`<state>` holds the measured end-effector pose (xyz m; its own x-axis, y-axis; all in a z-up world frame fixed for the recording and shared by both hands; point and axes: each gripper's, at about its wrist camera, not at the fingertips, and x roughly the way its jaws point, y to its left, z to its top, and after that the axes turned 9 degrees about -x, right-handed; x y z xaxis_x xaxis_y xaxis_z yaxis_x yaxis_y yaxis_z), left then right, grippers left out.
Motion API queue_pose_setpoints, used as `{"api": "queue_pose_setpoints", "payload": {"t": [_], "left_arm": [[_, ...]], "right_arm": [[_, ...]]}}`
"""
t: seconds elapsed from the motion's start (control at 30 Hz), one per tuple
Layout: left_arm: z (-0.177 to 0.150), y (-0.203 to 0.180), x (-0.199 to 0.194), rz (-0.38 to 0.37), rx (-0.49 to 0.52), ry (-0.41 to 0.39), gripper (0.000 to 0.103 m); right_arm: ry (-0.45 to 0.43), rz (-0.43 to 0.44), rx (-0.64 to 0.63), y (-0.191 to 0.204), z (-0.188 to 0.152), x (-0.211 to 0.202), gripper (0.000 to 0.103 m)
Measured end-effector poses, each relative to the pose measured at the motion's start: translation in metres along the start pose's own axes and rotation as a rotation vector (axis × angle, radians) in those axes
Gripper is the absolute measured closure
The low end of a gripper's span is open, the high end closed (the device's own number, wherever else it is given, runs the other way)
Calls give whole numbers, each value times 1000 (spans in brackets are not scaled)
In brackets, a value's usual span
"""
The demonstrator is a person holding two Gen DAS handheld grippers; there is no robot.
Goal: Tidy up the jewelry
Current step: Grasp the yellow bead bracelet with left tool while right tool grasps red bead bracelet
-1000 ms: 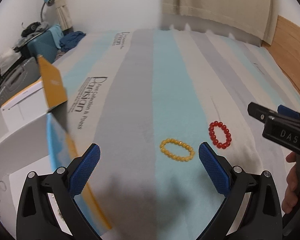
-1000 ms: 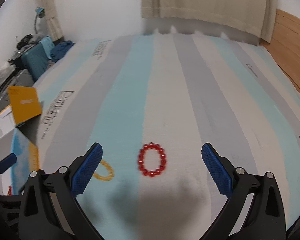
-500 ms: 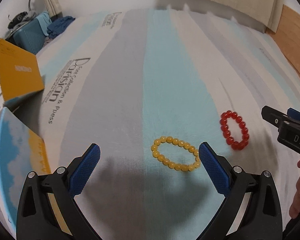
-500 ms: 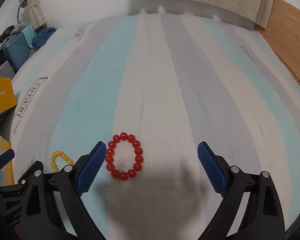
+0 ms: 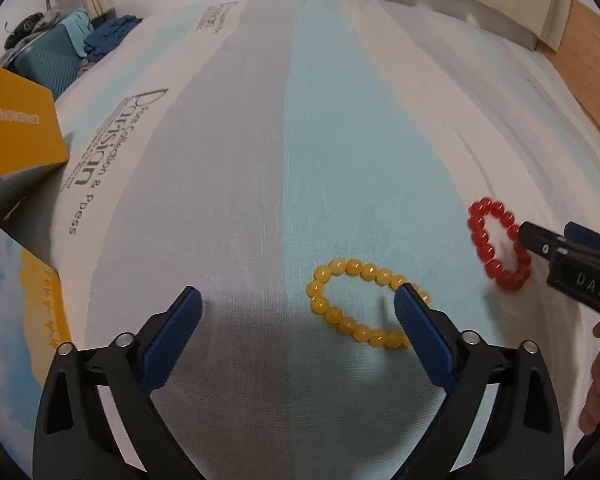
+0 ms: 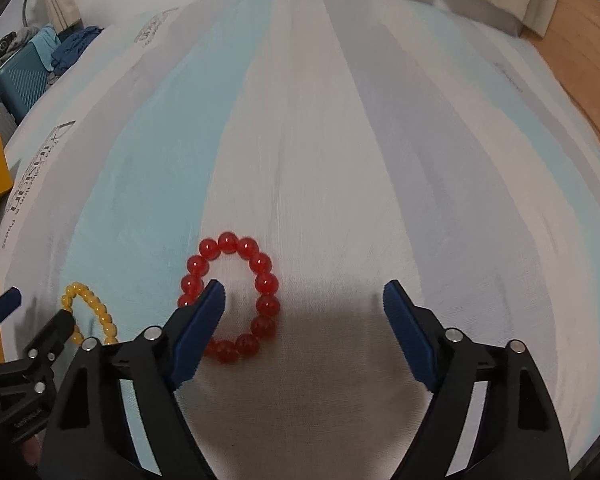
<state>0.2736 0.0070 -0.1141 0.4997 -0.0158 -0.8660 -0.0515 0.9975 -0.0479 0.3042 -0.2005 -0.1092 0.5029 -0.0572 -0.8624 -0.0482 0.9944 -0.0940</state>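
Note:
A yellow bead bracelet (image 5: 356, 304) lies flat on the striped bed cover; it also shows in the right wrist view (image 6: 90, 310). My left gripper (image 5: 296, 300) is open, low over the cover, its right finger over the bracelet's right side. A red bead bracelet (image 6: 236, 292) lies just right of the yellow one; it also shows in the left wrist view (image 5: 496, 248). My right gripper (image 6: 302, 292) is open, its left finger over the red bracelet's left side. Both grippers hold nothing.
An orange and blue box (image 5: 16, 136) with an open lid stands at the left. A teal suitcase (image 5: 48, 60) and clothes sit beyond the bed's far left corner. Wooden floor (image 6: 580, 40) lies to the right. The striped cover (image 6: 340, 140) stretches ahead.
Both grippers have moved forward and down toward the bracelets. The yellow and red bracelets now lie at the fingertips. Both grippers stayed open.

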Motion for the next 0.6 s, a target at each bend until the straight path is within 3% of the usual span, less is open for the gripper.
{"api": "queue_pose_setpoints", "payload": {"t": [0.4,0.6], "left_arm": [[-8,6,20,11,-2,22,18],[-9,2,20,20,17,31,42]], "right_arm": [[55,26,6,2,-6,20,42],[71,71,5,2,-9,20,63]]}}
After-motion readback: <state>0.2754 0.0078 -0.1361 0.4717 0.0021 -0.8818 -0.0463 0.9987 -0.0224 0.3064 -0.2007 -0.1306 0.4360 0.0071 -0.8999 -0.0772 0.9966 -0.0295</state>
